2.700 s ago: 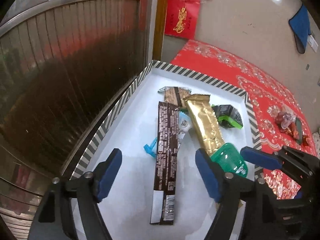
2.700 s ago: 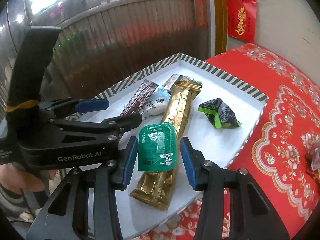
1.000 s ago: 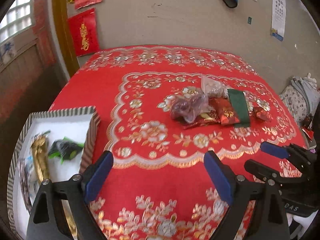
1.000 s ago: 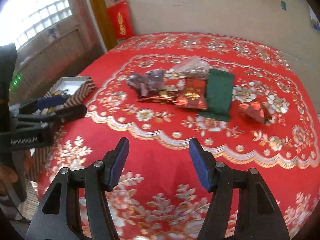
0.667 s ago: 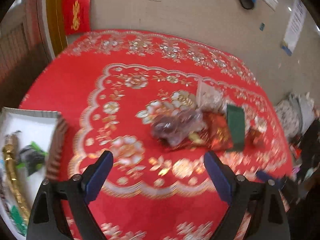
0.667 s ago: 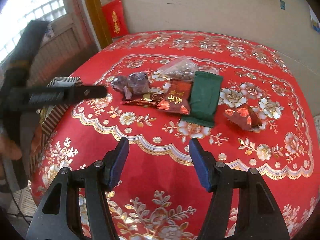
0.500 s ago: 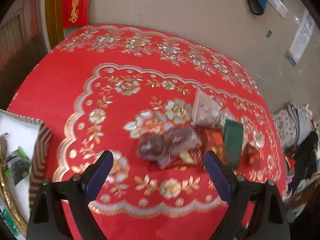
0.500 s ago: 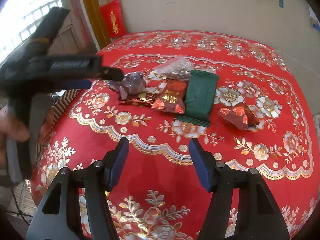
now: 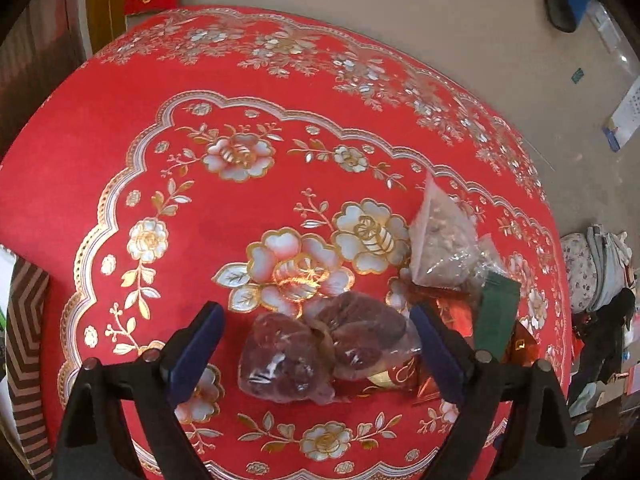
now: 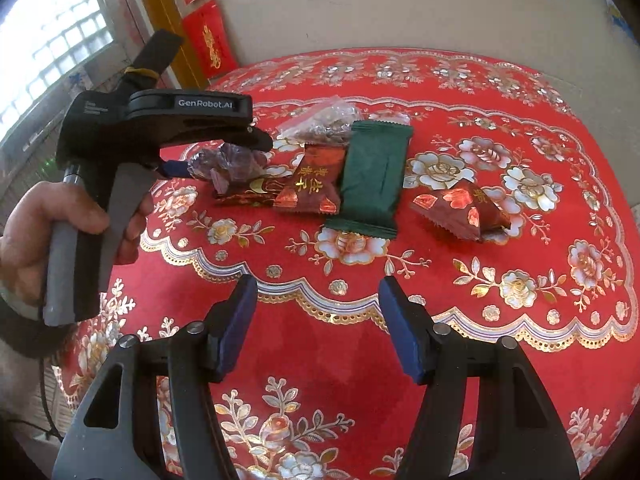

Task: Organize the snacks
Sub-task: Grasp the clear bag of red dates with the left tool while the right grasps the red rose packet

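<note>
Snacks: clear bag of dark purple-brown sweets (image 9: 320, 354), lumpy and glossy, on the red floral tablecloth (image 9: 120, 128) beside red foil packets (image 10: 310, 184).
Left gripper (image 9: 316, 354): spread, straddling the bag, pads apart from it.
Right gripper (image 10: 314, 330): spread, empty.

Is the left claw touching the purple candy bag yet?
Apart. Left wrist view: red cloth shows between each open pad and the purple candy bag, which lies between the left claw pads.

Daylight glares through the window (image 10: 52, 52); both fisheye views bend and darken at their edges.
</note>
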